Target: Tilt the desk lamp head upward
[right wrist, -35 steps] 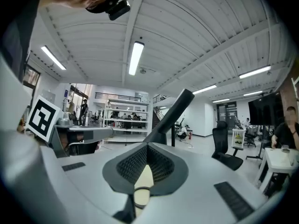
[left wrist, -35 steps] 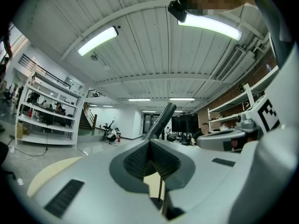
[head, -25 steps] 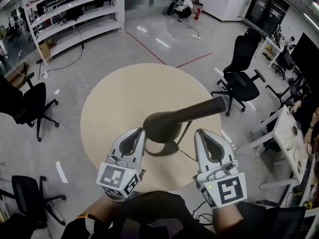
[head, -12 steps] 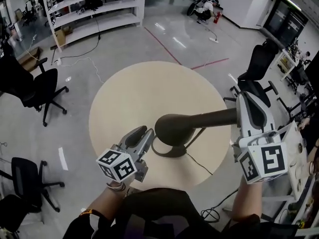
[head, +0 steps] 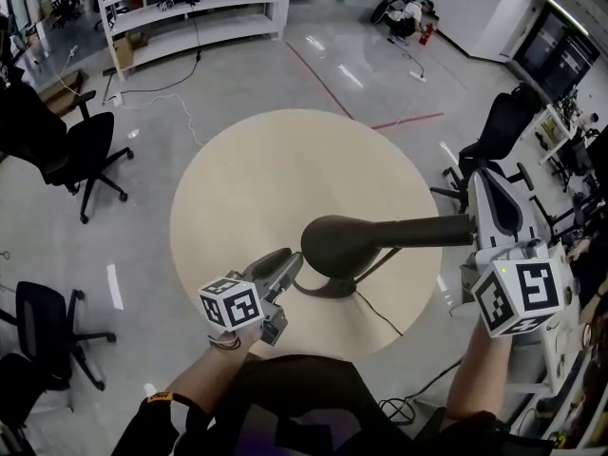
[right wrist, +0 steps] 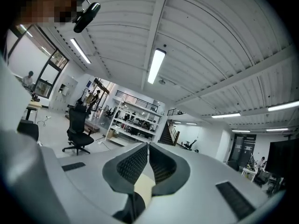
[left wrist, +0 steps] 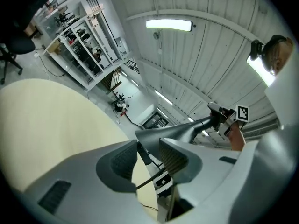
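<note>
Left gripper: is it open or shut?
Open, opening: left gripper jaws apart, lamp stem showing in the gap, not gripped.

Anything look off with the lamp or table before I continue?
Nothing stands out. The desk lamp stands on its base on the round table, no visible damage, its cord trailing off the near edge.

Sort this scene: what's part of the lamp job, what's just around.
Job: lamp; table under it; left gripper, jaws opening, nothing gripped; right gripper at the lamp's far end.
Around: office chairs; shelving.
</note>
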`<state>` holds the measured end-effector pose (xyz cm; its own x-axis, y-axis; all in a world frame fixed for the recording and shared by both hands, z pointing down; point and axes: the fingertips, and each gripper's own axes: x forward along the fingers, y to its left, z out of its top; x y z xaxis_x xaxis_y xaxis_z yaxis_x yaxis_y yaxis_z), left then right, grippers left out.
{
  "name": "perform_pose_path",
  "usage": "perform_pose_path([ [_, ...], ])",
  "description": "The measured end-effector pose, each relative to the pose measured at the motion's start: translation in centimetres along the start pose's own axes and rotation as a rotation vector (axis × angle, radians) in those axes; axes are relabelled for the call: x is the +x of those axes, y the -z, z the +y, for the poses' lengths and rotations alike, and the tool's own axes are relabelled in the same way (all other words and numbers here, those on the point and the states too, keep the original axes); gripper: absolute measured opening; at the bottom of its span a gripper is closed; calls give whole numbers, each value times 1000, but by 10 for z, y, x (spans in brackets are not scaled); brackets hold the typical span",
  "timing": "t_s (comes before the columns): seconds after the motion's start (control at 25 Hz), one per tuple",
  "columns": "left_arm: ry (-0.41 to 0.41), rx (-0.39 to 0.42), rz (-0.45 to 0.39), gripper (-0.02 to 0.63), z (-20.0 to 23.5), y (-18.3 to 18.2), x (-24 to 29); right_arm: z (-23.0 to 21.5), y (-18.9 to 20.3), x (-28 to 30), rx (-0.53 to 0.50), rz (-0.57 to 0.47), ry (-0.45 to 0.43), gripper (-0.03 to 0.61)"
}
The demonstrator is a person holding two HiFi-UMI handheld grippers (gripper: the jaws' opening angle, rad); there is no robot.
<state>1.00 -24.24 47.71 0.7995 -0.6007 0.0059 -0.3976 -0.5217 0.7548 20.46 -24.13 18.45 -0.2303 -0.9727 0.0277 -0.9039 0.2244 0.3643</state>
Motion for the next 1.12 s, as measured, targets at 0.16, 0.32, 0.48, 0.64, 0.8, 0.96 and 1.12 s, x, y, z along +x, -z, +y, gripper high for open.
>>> perform_pose_path([
  [0.16,26,-55,22,176,6,8,14,-11,8,4,18,27,12,11],
  [0.32,84,-117,17,176,5,7,21,-11,11,10,20,44,-6,11],
  [0.48,120,-150,5,176,7,8,22,-10,25,14,23,80,-10,11],
  [0.64,184,-174,11,177,0,7,24,-9,26,17,31,88,-11,11],
  [0.8,220,-188,26,177,-7,5,26,-7,24,17,37,90,-17,11],
  [0.96,223,-193,36,176,-3,7,25,-5,25,17,50,86,-27,11],
  [1.12,228,-187,32,176,-6,4,27,-5,29,16,55,86,-34,11],
])
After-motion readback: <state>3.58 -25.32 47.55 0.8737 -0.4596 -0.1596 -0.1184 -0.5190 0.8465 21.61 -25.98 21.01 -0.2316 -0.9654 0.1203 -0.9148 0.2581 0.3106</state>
